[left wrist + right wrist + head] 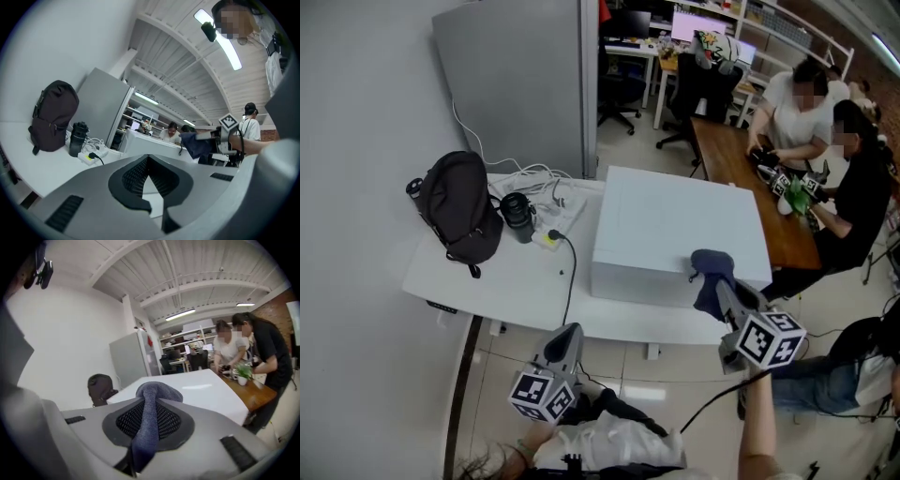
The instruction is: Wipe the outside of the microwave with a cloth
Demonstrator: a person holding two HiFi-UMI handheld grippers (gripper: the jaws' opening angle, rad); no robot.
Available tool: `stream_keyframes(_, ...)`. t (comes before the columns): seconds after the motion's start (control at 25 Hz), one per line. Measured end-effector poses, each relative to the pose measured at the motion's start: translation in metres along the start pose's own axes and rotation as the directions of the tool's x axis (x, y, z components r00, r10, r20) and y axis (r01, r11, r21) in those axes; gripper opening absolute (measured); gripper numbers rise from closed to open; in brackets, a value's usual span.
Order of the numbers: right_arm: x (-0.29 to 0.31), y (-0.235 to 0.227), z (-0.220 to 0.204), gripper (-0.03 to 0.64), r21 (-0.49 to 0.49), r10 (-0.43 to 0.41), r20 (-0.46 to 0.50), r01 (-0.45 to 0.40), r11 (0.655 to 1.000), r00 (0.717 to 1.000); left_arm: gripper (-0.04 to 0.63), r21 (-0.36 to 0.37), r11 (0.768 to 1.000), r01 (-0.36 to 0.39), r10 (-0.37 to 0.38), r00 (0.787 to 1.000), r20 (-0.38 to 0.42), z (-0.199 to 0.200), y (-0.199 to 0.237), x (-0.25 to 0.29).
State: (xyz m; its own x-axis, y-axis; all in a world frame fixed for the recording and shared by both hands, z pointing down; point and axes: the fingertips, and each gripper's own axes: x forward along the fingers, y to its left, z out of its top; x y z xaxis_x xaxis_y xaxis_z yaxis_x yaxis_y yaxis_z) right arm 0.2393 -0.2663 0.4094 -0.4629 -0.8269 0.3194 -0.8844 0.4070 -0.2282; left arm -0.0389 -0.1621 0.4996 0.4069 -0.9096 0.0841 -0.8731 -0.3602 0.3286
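A white table (511,281) is set against the wall, and the white microwave (675,225) is stood on its right half, with the front face turned toward the person so that the top and front can be reached from where the grippers are held. A dark backpack (461,208) is propped at the table's left end, well apart from the microwave; it is seen closed, so nothing of its contents can be told. Whether anything lies inside the microwave cannot be told either. The right gripper (727,298) is held at the microwave's near right top edge, clamped on a blue cloth (710,279) that is bunched past the jaw tips, presumably so that fabric rather than plastic meets the casing. The left gripper (565,339) is kept low before the table edge, its jaws brought together on nothing, judged to be idle. A black capped bottle (517,217) and a plugged-in power strip (546,238) are left between backpack and microwave.
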Motion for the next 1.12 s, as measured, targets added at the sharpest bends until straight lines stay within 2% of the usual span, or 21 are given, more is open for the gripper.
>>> stream_keyframes(0.08, 0.022, 0.040, 0.045, 0.075, -0.076, 0.075, 0.003, -0.074, 0.994, 0.997, -0.014, -0.002, 1.000, -0.002, 0.002, 1.000, 0.012, 0.005, 0.012, -0.004)
stream_keyframes(0.16, 0.053, 0.078, 0.081, 0.075, -0.178, 0.099, 0.004, -0.097, 0.979, 0.995, -0.014, -0.005, 1.000, 0.007, -0.007, 1.000, 0.023, 0.011, 0.027, -0.008)
stream_keyframes(0.28, 0.115, 0.128, 0.117, 0.075, -0.313, 0.063, 0.008, -0.058, 0.948, 0.998, -0.014, -0.002, 0.999, 0.049, -0.049, 0.998, 0.031, 0.023, 0.053, -0.010)
stream_keyframes(0.4, 0.185, 0.160, 0.129, 0.075, -0.351, -0.018, -0.001, 0.016, 0.936, 1.000, -0.014, 0.037, 0.994, 0.105, -0.106, 0.994, 0.026, 0.041, 0.083, -0.013)
stream_keyframes(0.48, 0.227, 0.178, 0.122, 0.075, -0.293, -0.055, -0.023, 0.046, 0.955, 0.998, -0.014, 0.059, 0.991, 0.123, -0.125, 0.992, 0.030, 0.056, 0.106, -0.018)
stream_keyframes(0.6, 0.280, 0.202, 0.101, 0.075, -0.077, -0.093, -0.023, 0.091, 0.993, 0.995, -0.014, 0.058, 0.992, 0.108, -0.111, 0.993, 0.036, 0.072, 0.146, -0.027)
stream_keyframes(0.68, 0.313, 0.205, 0.085, 0.075, 0.015, -0.176, -0.036, 0.176, 0.984, 0.984, -0.014, 0.036, 0.995, 0.097, -0.098, 0.994, 0.044, 0.079, 0.168, -0.030)
stream_keyframes(0.72, 0.328, 0.203, 0.080, 0.075, 0.018, -0.235, -0.041, 0.235, 0.972, 0.971, -0.014, 0.025, 0.995, 0.096, -0.097, 0.994, 0.050, 0.082, 0.176, -0.031)
stream_keyframes(0.8, 0.351, 0.191, 0.069, 0.075, -0.044, -0.372, -0.043, 0.370, 0.928, 0.927, -0.014, 0.006, 0.995, 0.103, -0.103, 0.993, 0.056, 0.085, 0.186, -0.031)
stream_keyframes(0.92, 0.376, 0.162, 0.060, 0.075, -0.221, -0.527, -0.004, 0.513, 0.830, 0.850, -0.014, -0.003, 0.993, 0.118, -0.118, 0.992, 0.053, 0.087, 0.195, -0.031)
stream_keyframes(1.0, 0.388, 0.148, 0.053, 0.077, -0.365, -0.591, 0.001, 0.551, 0.751, 0.807, -0.014, -0.013, 0.992, 0.122, -0.121, 0.992, 0.046, 0.085, 0.201, -0.031)
stream_keyframes(1.12, 0.399, 0.131, 0.036, 0.077, -0.609, -0.676, -0.053, 0.512, 0.606, 0.735, -0.014, -0.016, 0.992, 0.125, -0.124, 0.991, 0.040, 0.083, 0.209, -0.026)
